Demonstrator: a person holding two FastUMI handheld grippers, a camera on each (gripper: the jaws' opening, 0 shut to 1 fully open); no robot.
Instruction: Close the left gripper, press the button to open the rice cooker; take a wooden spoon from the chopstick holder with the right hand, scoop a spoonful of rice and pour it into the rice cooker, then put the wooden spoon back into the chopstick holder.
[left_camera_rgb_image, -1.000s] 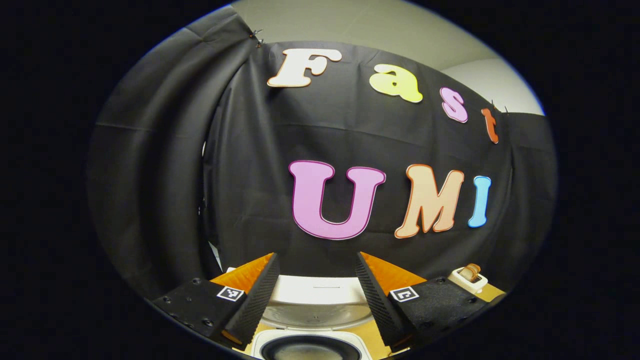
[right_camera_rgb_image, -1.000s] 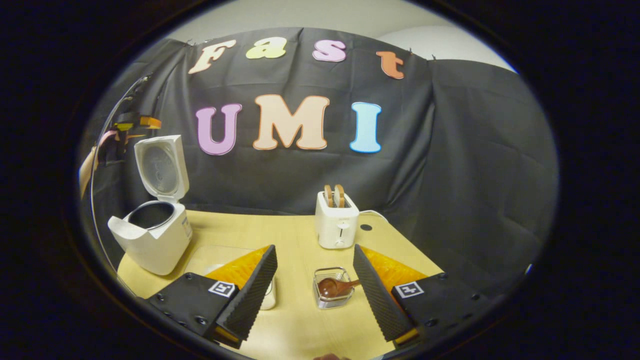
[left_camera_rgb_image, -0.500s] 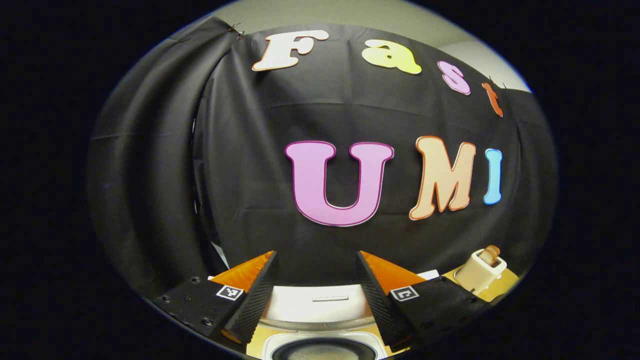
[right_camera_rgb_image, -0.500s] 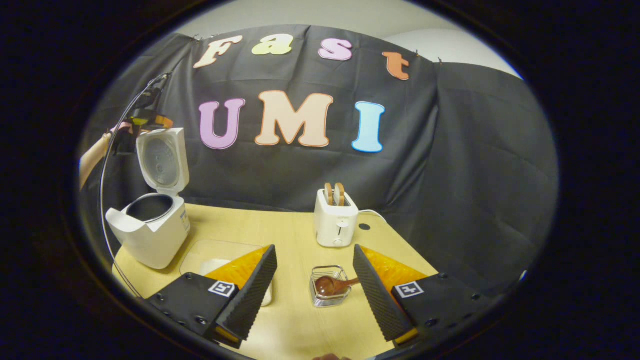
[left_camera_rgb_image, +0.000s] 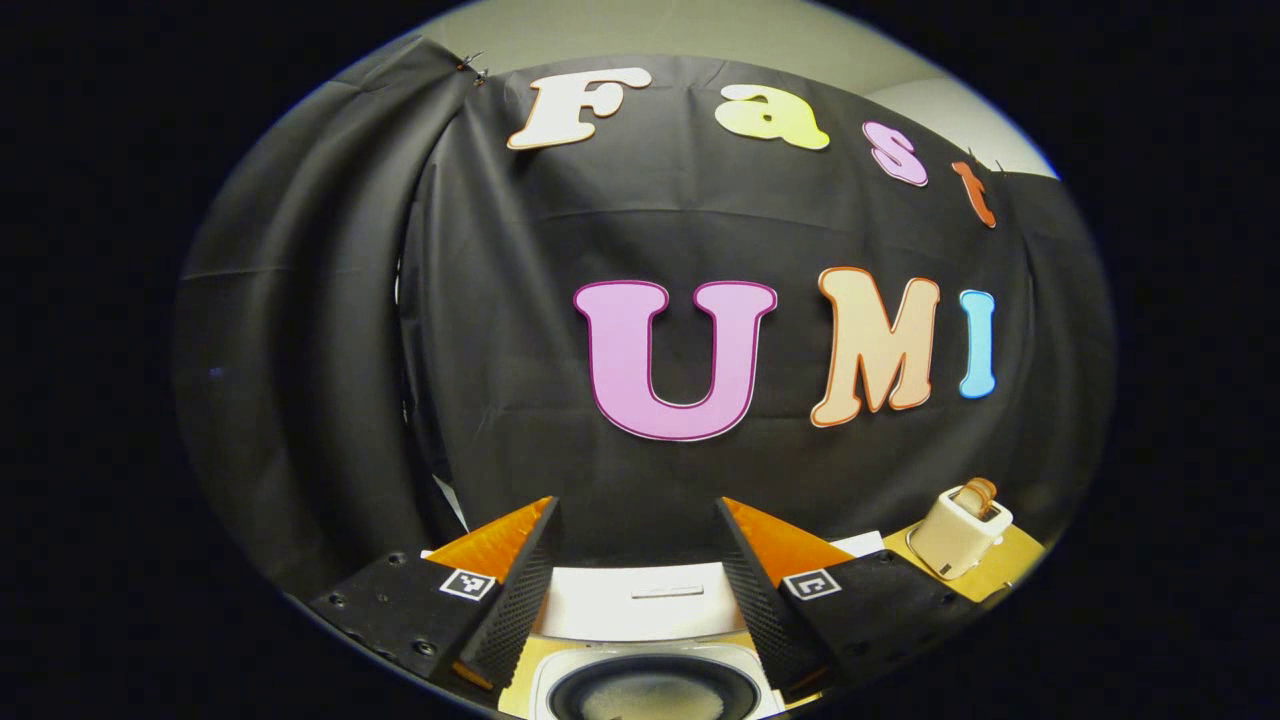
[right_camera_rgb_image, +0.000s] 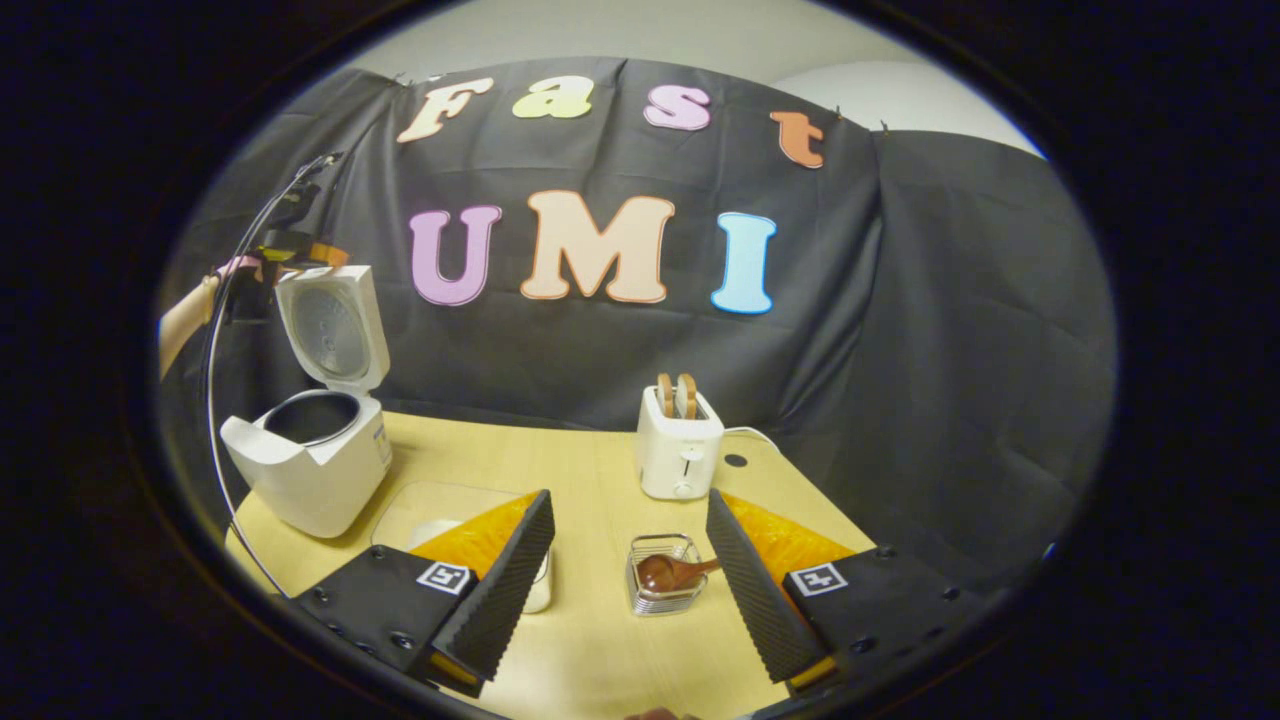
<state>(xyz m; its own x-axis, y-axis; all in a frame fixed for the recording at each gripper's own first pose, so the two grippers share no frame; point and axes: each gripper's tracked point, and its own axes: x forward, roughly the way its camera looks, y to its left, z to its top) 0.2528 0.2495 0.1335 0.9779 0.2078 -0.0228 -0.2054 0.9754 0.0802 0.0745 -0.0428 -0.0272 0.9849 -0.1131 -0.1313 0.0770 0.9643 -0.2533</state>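
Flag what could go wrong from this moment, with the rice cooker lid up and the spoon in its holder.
The wooden spoon lies tilted in the small wire chopstick holder; the open right gripper could tip or drag the holder when gripping. The rice cooker sits far across the table, so carried rice could spill on the way.

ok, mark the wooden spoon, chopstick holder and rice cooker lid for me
wooden spoon (right_camera_rgb_image: 660, 573), right gripper view, on its bowl.
chopstick holder (right_camera_rgb_image: 662, 601), right gripper view, on its front wire wall.
rice cooker lid (right_camera_rgb_image: 333, 327), right gripper view, on the raised lid's inner face.
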